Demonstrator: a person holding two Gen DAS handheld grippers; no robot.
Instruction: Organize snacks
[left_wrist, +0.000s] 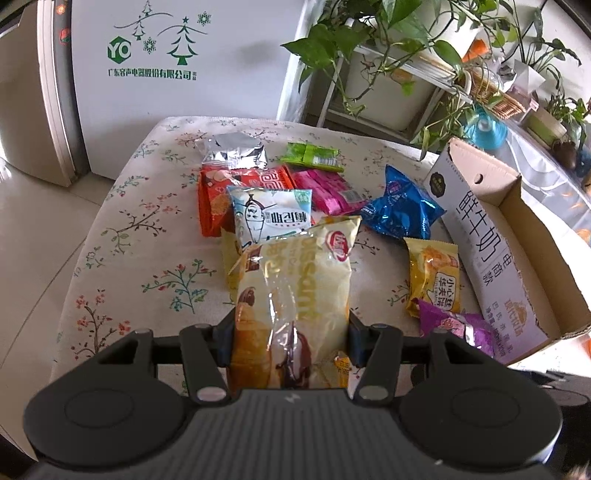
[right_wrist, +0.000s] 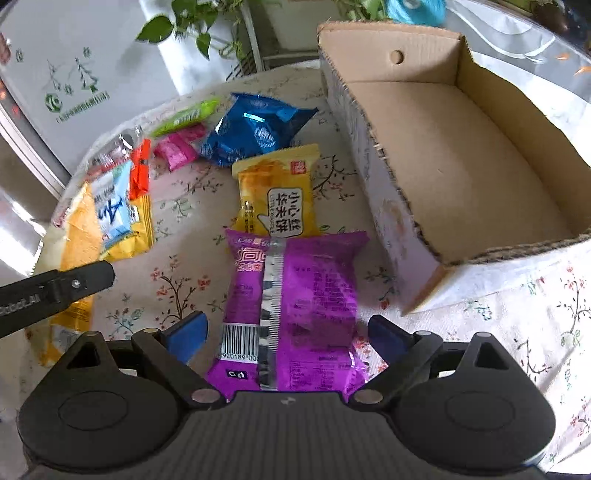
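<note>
1. The worktop (left_wrist: 122, 229), under a floral cloth, carried everything; its left and far edges dropped to bare floor tile, and a white appliance (left_wrist: 177, 85) and a plant stand (left_wrist: 388, 92) stood beyond the far edge.
2. The cardboard box (right_wrist: 458, 155) sat at the right side of the worktop, open at the top, and what showed of its inside held nothing. By that, I judged the sorting barely begun: no snack was in it yet.
3. The loose snacks lay in a scatter left of the box: an orange packet (left_wrist: 210, 199), a silver pouch (left_wrist: 236, 151), a pale blue-and-white packet (left_wrist: 273, 214), a pink packet (left_wrist: 325, 192), a green packet (left_wrist: 314, 155), a blue packet (left_wrist: 399, 210) and a yellow waffle packet (right_wrist: 277, 192). All of these were left to move.
4. The left gripper (left_wrist: 291, 332) had its jaws closed on the lower part of a cream croissant bag (left_wrist: 295, 280), whose upper end reached out over the pile.
5. The right gripper (right_wrist: 288, 332) had its jaws spread wide on either side of a purple packet (right_wrist: 295, 295), with a gap showing on both sides, so it gripped nothing. The packet lay flat, its far end overlapping the waffle packet.
6. Open cloth lay between the purple packet and the box's near corner, and the box wall was low, so the way in looked free from above.
</note>
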